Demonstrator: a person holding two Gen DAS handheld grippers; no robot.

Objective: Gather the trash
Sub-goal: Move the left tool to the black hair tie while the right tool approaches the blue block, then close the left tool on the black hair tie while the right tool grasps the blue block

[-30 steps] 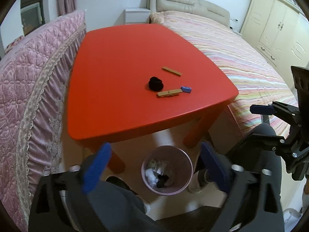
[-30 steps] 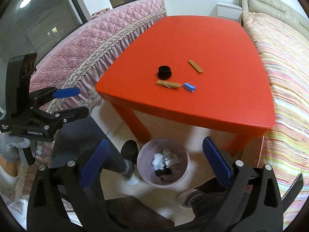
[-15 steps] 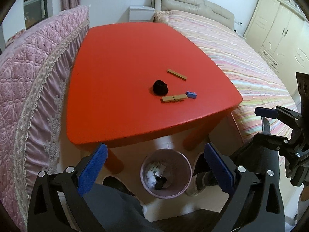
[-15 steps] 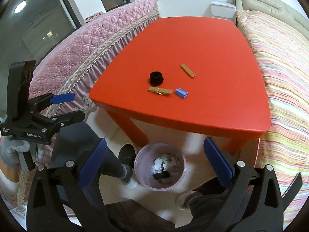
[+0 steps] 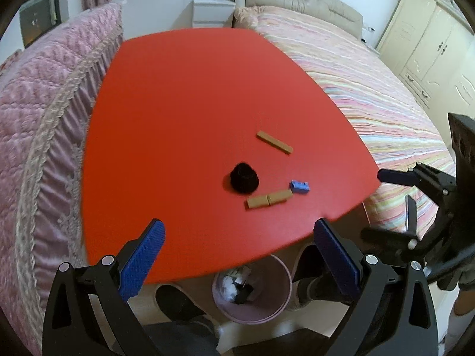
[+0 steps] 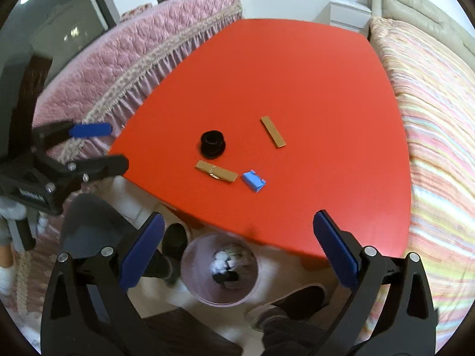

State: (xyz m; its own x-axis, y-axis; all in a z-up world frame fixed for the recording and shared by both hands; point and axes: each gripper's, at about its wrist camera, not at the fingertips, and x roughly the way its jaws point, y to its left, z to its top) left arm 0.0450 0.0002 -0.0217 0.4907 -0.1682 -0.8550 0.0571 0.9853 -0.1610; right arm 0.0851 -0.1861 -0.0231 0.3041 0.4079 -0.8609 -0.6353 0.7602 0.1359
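Observation:
On the red table (image 5: 178,103) (image 6: 297,74) lie a black cap (image 5: 244,177) (image 6: 213,144), a long tan strip (image 5: 274,142) (image 6: 273,132), a tan two-piece stick (image 5: 269,198) (image 6: 216,172) and a small blue block (image 5: 299,187) (image 6: 253,180). A pink bin (image 5: 252,287) (image 6: 219,270) with white and black scraps stands on the floor under the near table edge. My left gripper (image 5: 237,255) (image 6: 98,145) is open above the near edge, nothing in it. My right gripper (image 6: 237,252) (image 5: 386,201) is open over the bin, holding nothing.
A pink quilted bed (image 5: 38,112) flanks the table's left side and a striped bed (image 5: 371,89) its right. Cream wardrobes (image 5: 430,44) stand far right, a white nightstand (image 5: 212,12) at the back. A person's dark shoes (image 6: 175,237) and legs surround the bin.
Both grippers have moved forward toward the table; the table items look nearer and the bin has slid partly under the table edge. Both stay open.

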